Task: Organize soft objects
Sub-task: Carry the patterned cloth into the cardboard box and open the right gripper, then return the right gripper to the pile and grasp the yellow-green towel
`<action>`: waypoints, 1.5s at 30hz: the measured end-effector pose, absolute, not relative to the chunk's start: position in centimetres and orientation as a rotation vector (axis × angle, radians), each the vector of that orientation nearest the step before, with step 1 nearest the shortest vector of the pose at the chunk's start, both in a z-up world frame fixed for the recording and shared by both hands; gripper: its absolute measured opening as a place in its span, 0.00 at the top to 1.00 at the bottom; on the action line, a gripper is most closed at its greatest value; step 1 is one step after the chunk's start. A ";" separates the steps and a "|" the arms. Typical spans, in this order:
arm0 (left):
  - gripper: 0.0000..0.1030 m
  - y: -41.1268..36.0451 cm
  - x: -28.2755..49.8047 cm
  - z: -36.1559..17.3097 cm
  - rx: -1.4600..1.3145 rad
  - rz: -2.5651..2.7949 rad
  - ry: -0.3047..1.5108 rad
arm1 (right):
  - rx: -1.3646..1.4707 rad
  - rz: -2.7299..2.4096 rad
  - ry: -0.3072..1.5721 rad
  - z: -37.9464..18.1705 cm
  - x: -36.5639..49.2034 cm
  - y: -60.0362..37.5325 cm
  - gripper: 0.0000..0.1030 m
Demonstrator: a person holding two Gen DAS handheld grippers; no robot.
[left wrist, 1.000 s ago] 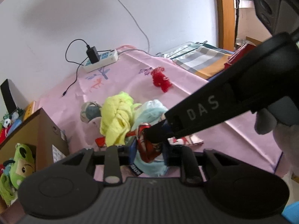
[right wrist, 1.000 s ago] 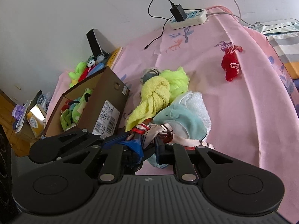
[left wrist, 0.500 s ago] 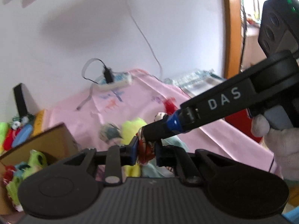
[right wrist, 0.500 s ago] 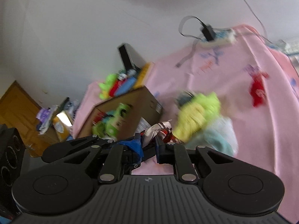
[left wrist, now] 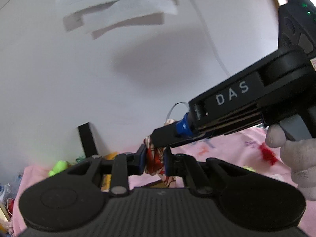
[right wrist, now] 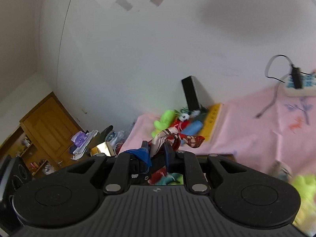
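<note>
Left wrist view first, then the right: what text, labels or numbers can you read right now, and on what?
"DAS": white letters on the black body of the right gripper, in the left wrist view.
Papers on the wall: print too blurred to read.
Yellow book by the toys, right wrist view: dark marks along its edge, too small to read.
Power strip: markings blurred.
Nothing else is legible.

Both wrist views look forward, close, slightly downward toward white wall. Shared: pink bedsheet, black box against the wall.
</note>
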State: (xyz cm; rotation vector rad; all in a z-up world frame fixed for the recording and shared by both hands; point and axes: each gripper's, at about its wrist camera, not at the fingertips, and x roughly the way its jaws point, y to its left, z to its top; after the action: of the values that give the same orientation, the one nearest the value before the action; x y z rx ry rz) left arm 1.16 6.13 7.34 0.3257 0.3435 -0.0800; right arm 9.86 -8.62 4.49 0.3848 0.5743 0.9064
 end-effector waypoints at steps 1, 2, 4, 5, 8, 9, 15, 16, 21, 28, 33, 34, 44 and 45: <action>0.95 7.1 1.9 7.0 0.321 -0.082 0.362 | 0.366 0.897 0.578 4.2 10.4 -7.4 1.00; 0.95 8.0 2.8 6.3 0.317 -0.086 0.388 | 0.346 0.882 0.586 3.7 10.7 -6.5 1.00; 0.95 9.2 4.3 4.5 0.316 -0.099 0.447 | 0.292 0.836 0.618 2.1 11.4 -4.4 1.00; 0.95 9.6 5.0 3.5 0.317 -0.108 0.476 | 0.266 0.812 0.639 1.3 11.8 -3.6 1.00; 0.95 10.5 6.8 0.5 0.293 -0.147 0.570 | 0.208 0.743 0.715 -1.4 12.9 -1.9 1.00; 0.95 10.9 7.4 -0.3 0.278 -0.161 0.599 | 0.202 0.724 0.738 -2.2 13.3 -1.6 1.00; 0.87 12.2 9.2 -4.5 0.173 -0.264 0.763 | 0.152 0.600 0.807 -4.7 14.3 -0.7 1.00; 0.87 12.1 9.5 -5.0 0.168 -0.276 0.790 | 0.141 0.583 0.813 -4.9 14.3 -0.6 0.99; 0.78 11.7 9.7 -5.9 0.188 -0.326 0.850 | 0.131 0.532 0.877 -5.7 14.3 -0.3 0.96; 0.52 13.1 9.3 -5.9 0.130 -0.332 0.919 | 0.168 0.485 0.946 -5.3 13.7 -0.6 0.96; 0.51 14.3 8.5 -6.2 0.085 -0.322 0.951 | 0.190 0.440 0.943 -4.8 13.2 -1.1 0.95; 0.51 14.5 8.4 -6.2 0.076 -0.319 0.954 | 0.186 0.432 0.942 -4.8 13.2 -1.1 0.95; 0.48 14.6 6.4 -4.7 0.102 -0.296 0.908 | 0.324 0.461 0.950 -5.1 11.2 -2.6 0.93; 0.48 14.5 6.4 -4.6 0.112 -0.288 0.903 | 0.344 0.475 0.955 -5.1 10.9 -3.0 0.93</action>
State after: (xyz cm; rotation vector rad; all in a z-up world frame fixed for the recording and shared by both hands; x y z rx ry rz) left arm 6.35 14.46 -4.62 0.1115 0.9034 -0.2880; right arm 10.91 -2.97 -5.11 0.3444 0.9547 0.4750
